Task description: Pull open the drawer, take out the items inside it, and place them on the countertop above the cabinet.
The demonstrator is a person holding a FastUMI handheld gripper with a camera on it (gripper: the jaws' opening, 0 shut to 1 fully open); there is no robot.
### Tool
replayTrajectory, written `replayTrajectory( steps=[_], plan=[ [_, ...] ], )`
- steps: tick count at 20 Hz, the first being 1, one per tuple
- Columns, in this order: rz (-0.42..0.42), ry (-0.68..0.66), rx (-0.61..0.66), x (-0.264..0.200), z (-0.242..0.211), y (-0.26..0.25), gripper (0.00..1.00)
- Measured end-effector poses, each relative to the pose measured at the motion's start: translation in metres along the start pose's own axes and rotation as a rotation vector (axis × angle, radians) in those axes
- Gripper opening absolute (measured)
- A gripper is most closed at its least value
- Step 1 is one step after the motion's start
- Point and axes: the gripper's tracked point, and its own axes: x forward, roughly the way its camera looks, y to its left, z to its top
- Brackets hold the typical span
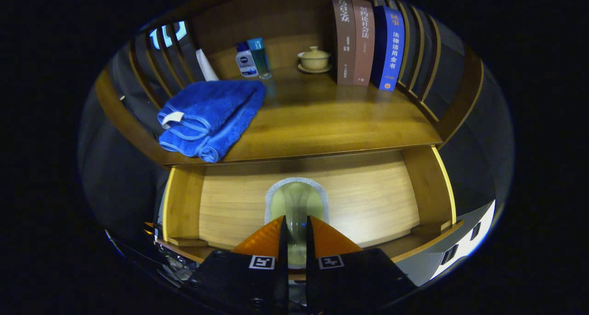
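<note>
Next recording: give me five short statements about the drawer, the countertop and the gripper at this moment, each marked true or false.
1. The drawer is pulled open. True.
2. The hand-held gripper is wide open with nothing between its fingers. False: the fingers are nearly together, pressing on a pale green transparent item over the drawer.
3. A folded blue towel lies on the countertop. True.
4. The books lie flat in a stack. False: they stand upright at the back of the countertop.
5. A lidded cup on a saucer stands between the two bottles and the books. True.
</note>
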Motion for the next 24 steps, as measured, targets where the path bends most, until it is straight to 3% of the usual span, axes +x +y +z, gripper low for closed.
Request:
replayTrajectory(
  steps=[6, 13, 24],
  plan=[
    [0.008, -0.028, 0.025, -0.014, 0.055, -0.003, 0.19],
    [-0.024, 0.031, -0.022, 0.036, 0.115, -0.008, 0.19],
    [-0.039, 0.103, -0.057, 0.098, 0.148, 0.000, 0.19]
  ],
)
